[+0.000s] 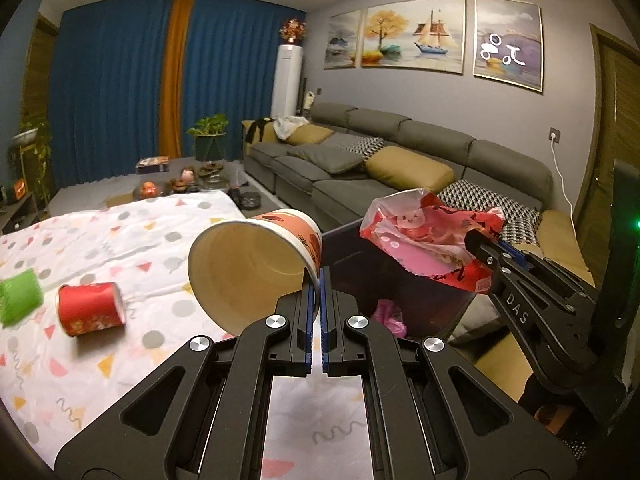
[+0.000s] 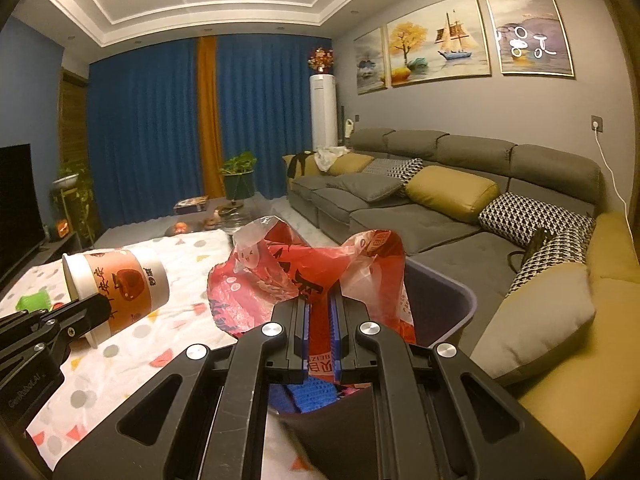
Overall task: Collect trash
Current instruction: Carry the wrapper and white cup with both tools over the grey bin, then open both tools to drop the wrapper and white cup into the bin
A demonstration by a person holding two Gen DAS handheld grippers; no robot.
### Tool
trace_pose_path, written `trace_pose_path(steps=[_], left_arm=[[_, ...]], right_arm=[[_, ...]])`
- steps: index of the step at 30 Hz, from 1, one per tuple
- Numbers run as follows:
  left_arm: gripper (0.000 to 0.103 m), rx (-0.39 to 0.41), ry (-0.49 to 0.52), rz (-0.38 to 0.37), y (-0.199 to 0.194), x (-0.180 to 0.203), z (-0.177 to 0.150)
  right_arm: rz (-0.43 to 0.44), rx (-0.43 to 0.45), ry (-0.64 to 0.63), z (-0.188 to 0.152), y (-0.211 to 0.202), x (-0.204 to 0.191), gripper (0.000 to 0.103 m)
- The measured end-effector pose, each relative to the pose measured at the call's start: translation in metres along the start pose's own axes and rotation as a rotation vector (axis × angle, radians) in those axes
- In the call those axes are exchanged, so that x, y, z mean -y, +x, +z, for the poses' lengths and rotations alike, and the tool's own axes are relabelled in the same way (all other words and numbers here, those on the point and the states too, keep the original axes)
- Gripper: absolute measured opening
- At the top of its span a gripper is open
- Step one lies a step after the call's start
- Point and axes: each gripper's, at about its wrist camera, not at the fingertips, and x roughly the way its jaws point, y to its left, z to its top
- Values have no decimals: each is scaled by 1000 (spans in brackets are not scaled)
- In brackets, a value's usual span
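Both loads hang at the dark bin [image 1: 420, 280] — left gripper [image 1: 318, 280] pinching the noodle cup's [image 1: 256, 268] rim, right gripper [image 2: 320, 308] clamping the red wrapper [image 2: 304, 272] — next, I judge, release over its mouth.

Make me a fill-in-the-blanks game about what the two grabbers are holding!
1. The left gripper holds a big paper ____ by its rim.
2. The right gripper is shut on a crinkly red plastic ____.
3. That red thing hangs over a dark ____, where a pink scrap already lies.
4. A small red cup lies on its ____ on the patterned cloth.

Missing words: cup; bag; bin; side
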Motion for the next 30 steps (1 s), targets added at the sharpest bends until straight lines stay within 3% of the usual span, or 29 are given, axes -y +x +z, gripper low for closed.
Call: trace_pose_path(steps=[30], left_arm=[[2, -88, 33, -148, 94, 38, 10]], right_arm=[[-84, -29, 40, 2, 47, 39, 9]])
